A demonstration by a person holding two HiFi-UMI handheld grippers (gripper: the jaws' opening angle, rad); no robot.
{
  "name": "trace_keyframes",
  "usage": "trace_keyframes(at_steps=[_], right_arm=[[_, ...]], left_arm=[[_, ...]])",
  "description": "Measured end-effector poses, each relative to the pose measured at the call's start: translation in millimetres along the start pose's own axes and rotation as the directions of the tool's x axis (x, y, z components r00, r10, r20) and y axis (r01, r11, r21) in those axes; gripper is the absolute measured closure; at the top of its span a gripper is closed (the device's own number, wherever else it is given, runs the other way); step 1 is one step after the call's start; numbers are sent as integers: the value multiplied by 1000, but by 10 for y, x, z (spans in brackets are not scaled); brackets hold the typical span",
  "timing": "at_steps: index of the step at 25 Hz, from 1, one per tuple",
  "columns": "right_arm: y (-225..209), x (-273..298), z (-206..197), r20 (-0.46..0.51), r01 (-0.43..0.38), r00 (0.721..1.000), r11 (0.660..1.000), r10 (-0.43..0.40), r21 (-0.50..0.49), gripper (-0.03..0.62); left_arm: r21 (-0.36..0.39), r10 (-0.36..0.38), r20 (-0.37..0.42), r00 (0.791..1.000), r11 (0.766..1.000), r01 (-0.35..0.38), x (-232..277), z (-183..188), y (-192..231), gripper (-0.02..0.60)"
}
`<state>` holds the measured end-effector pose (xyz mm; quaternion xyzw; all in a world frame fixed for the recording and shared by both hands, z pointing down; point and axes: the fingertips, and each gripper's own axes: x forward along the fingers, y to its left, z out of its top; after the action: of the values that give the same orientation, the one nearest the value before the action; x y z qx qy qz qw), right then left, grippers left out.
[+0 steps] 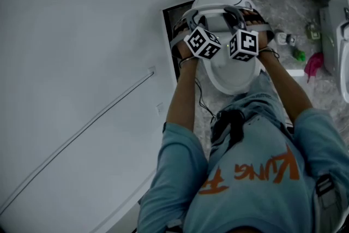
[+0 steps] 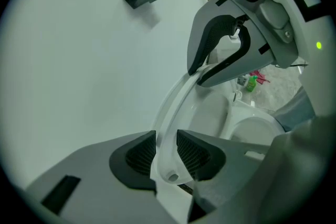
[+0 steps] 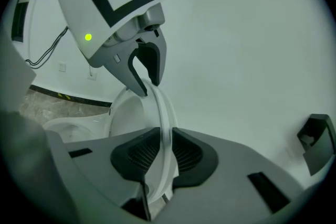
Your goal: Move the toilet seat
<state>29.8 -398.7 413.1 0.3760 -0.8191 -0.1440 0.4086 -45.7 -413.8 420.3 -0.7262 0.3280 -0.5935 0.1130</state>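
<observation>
Grip status: white plastic oval toilet seat (image 2: 173, 105) is clamped edge-on by left claw (image 2: 167, 150) and right claw (image 3: 160, 153) alike, rim stretching away ahead of both, tilted up.

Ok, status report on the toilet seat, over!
Jaws of left gripper and right gripper clamped on toilet seat rim. Seat tilted up off the bowl. Nothing seen blocking.

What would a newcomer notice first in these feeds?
The left gripper and right gripper both pinch the thin rim of the white toilet seat, close together and seen edge-on in each gripper view. In the head view their black-and-white marker cubes sit over the toilet bowl at top centre, with a bare pale wall filling the left.
</observation>
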Motion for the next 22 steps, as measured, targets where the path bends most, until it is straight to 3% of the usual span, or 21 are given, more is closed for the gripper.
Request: trace_keyframes(at_steps=[3, 7, 10, 12, 14, 16, 18, 22], right_arm=[[-142, -25, -18, -9, 49, 999, 996, -48, 70, 468], [-145, -258, 181, -1, 98, 995, 978, -99, 182, 490], [-194, -547, 359, 16, 143, 988, 939, -156, 313, 510], [-250, -749, 501, 34, 166, 980, 900, -195, 403, 542], [-211, -964, 717, 60, 171, 972, 860, -226, 480, 594], [-142, -1199, 955, 90, 169, 962, 821, -258, 546, 594], [-146, -1429, 1144, 118, 169, 947, 775, -299, 609, 594], [-249, -1792, 1359, 153, 172, 909, 682, -389, 710, 595]], left_arm=[[-52, -19, 46, 999, 998, 21, -37, 109, 41, 462], [-102, -12, 142, 990, 994, 27, -306, 72, 83, 460], [-207, 21, 263, 965, 978, 35, -633, 62, 193, 462], [-307, 65, 349, 935, 950, 49, -892, 48, 326, 463], [-408, 114, 415, 903, 910, 72, -1193, -83, 425, 473], [-500, 167, 467, 868, 860, 104, -1511, -264, 479, 536], [-585, 225, 515, 827, 798, 147, -1807, -395, 536, 575], [-707, 325, 573, 752, 661, 253, -2265, -572, 632, 578]])
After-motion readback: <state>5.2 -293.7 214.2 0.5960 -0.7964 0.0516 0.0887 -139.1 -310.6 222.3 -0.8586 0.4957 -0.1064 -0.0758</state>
